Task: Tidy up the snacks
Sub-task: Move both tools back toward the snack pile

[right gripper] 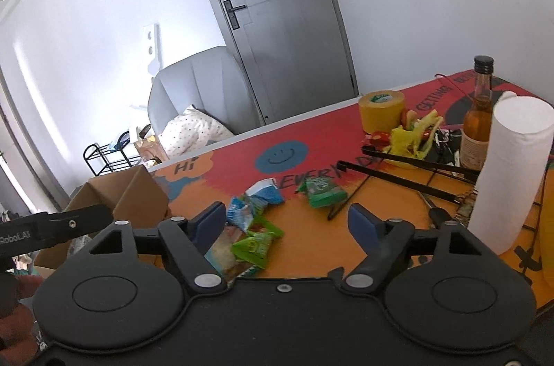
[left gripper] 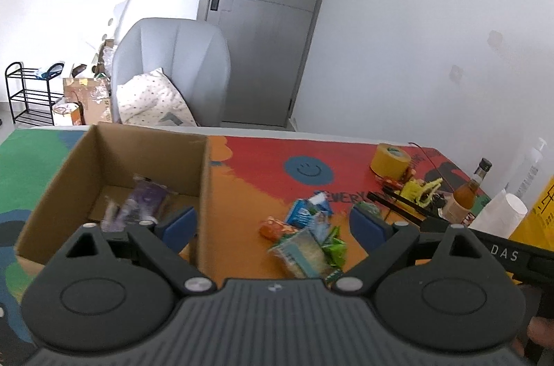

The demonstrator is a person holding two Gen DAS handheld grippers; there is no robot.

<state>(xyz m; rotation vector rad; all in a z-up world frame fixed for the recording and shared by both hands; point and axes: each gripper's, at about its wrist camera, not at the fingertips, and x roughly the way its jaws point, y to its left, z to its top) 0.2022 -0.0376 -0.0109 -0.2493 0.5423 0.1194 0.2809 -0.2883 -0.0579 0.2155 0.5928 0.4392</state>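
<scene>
My left hand-held gripper [left gripper: 273,224] hangs released, jaws wide, grasping nothing, above the table [left gripper: 242,168] and the right wall of the one cardboard box [left gripper: 114,154]. My right hand-held gripper [right gripper: 287,220] is released too, empty, over the snack pile [right gripper: 252,227]. One purple packet [left gripper: 142,203] lies inside the box. About five loose packets on the table: two blue, two green, one orange [left gripper: 275,225], count blurry. One more green packet [right gripper: 322,191] lies apart. One tape roll [right gripper: 381,111], one bottle [right gripper: 479,120], one paper towel roll [right gripper: 509,172], one pair of tongs [right gripper: 398,173].
</scene>
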